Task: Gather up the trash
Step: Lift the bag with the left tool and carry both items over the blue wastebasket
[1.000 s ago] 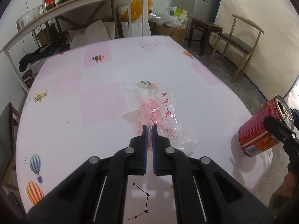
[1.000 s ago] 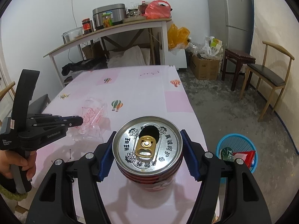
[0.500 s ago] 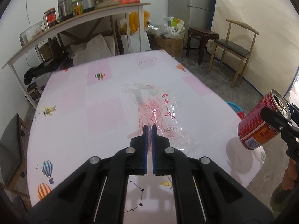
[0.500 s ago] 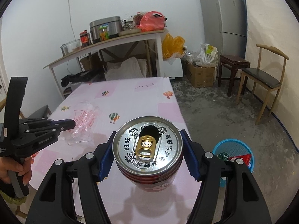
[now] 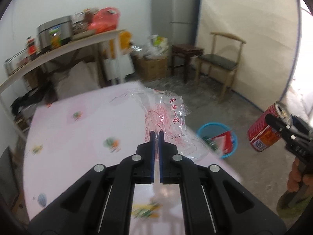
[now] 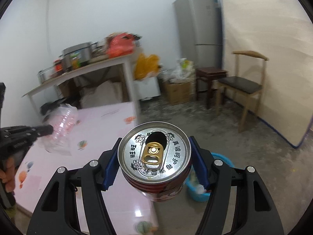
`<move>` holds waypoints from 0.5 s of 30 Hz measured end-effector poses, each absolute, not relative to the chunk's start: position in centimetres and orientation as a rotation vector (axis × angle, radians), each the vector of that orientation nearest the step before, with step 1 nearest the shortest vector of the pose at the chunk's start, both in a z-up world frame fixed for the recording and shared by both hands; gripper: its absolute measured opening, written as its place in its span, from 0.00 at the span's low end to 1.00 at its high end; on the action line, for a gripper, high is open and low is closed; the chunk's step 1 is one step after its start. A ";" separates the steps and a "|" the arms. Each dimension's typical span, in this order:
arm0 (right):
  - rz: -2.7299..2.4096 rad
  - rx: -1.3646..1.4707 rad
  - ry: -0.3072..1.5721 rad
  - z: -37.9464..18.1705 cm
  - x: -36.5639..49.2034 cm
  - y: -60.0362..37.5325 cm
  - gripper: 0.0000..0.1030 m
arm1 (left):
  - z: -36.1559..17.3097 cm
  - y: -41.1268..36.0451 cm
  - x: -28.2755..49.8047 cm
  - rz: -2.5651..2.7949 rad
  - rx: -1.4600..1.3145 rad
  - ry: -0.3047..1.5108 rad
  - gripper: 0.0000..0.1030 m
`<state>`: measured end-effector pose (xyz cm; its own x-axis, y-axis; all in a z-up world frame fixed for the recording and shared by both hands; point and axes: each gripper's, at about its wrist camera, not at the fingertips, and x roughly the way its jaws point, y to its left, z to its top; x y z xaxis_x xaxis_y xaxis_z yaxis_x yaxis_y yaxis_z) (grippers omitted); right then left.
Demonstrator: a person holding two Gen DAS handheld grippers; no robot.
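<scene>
My left gripper [image 5: 156, 135] is shut on a clear plastic wrapper [image 5: 166, 113] with red print, which hangs in the air over the pink table's [image 5: 78, 137] right edge. From the right wrist view the same wrapper [image 6: 60, 129] sticks out of the left gripper [image 6: 47, 130] at the left. My right gripper [image 6: 154, 156] is shut on a red drink can [image 6: 154, 154] with an open silver top, held over the floor beside the table. In the left wrist view the can [image 5: 264, 131] shows at the right. A blue basket [image 5: 217, 139] with trash stands on the floor.
A wooden chair [image 5: 221, 62], a dark stool [image 5: 185, 52], a cardboard box [image 5: 152, 66] and a fridge [image 5: 176, 9] stand at the far wall. A shelf table [image 5: 58, 49] holds a cooker and jars. The blue basket [image 6: 197, 190] lies partly hidden below the can.
Both grippers rose and swung right. The wrapper came off the table and now hangs in the air. The can moved beyond the table edge toward the blue basket.
</scene>
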<state>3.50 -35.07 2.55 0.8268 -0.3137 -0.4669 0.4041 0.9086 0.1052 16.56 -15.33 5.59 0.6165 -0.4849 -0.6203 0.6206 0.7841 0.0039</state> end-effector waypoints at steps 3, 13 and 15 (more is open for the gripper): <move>-0.456 0.222 0.459 2.2 1.8 -38.1 0.62 | 6.6 -19.7 16.5 -0.740 0.242 0.640 0.02; -0.547 0.411 0.621 -5.5 1.7 -48.3 0.62 | 0.7 -37.1 20.7 -0.992 0.261 0.978 0.02; -0.558 0.456 0.665 -7.7 2.6 -50.1 0.62 | -0.9 -39.6 21.4 -1.003 0.281 1.035 0.02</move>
<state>2.56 -50.05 -7.68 0.6528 -0.3326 -0.6806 0.6125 0.7605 0.2158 21.38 -39.64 -0.94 0.1347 -0.5585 -0.8185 0.8007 0.5479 -0.2421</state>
